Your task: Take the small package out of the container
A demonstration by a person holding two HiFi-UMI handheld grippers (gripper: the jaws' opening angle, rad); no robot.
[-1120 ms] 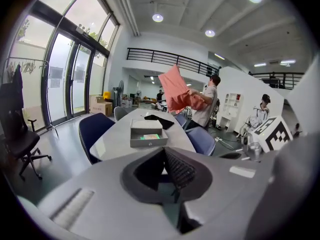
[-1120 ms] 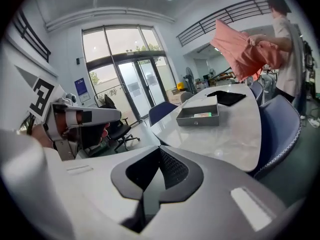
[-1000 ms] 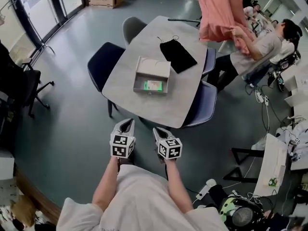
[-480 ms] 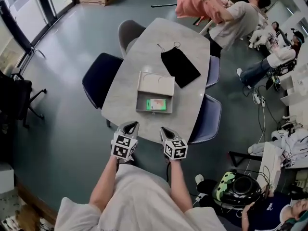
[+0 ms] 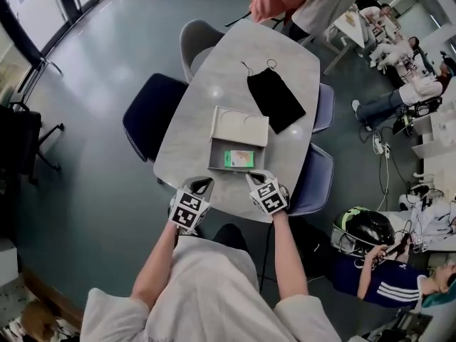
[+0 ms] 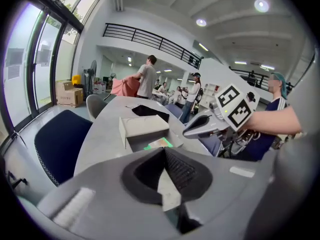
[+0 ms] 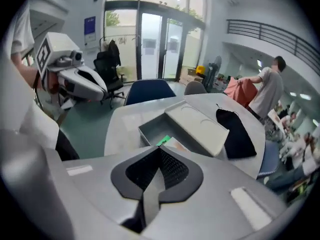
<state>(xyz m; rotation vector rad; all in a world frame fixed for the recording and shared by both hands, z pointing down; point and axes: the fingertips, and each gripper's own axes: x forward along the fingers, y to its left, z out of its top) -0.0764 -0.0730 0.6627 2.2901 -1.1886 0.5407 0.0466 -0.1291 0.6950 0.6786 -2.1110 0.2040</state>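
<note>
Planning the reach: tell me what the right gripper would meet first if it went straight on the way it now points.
Most likely the near wall of the open container, the green package just inside it. The right gripper, jaws shut and empty, points straight at it; depth is uncertain.

No print, label, brand or number can be read anywhere.

Green small package (image 5: 239,158); grey container (image 5: 216,159); black pouch (image 5: 276,100); navy chair (image 5: 151,112).
</note>
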